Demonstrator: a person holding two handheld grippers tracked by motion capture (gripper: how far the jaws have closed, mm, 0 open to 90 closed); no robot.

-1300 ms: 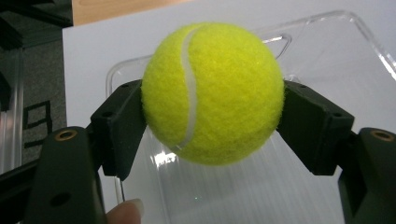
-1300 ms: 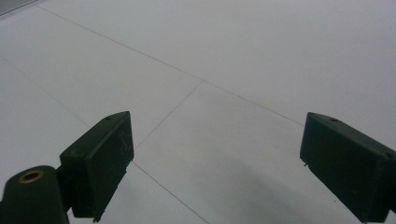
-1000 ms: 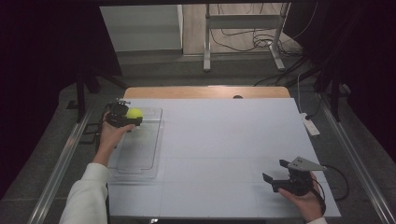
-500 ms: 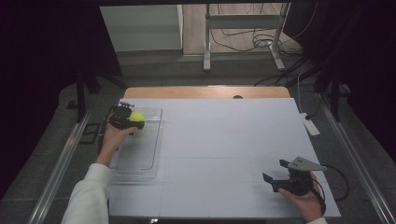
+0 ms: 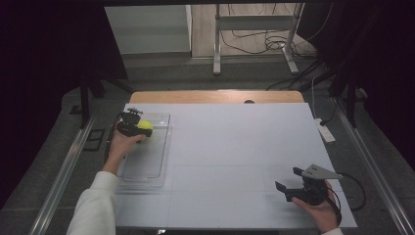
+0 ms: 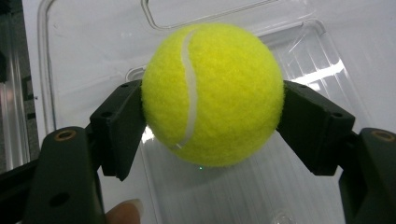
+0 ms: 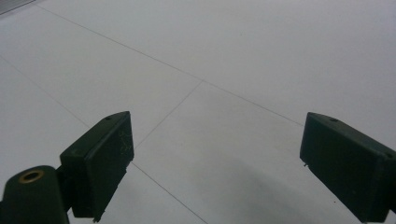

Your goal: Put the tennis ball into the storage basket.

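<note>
Over tray (image 5: 161, 147) | left tool (image 6: 212, 109) grips tennis ball (image 6: 212, 93) | right tool (image 7: 215, 163) open

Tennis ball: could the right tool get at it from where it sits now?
Probably not cleanly. The left tool is clamped on both sides of the tennis ball over the clear tray, while the right tool sits open far across the table.

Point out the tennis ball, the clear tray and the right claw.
tennis ball (image 6: 212, 93): left gripper view, on its yellow felt beside the white seam.
clear tray (image 5: 147, 178): high view, on its near rim.
right claw (image 5: 289, 178): high view, midway between its open fingertips.
</note>
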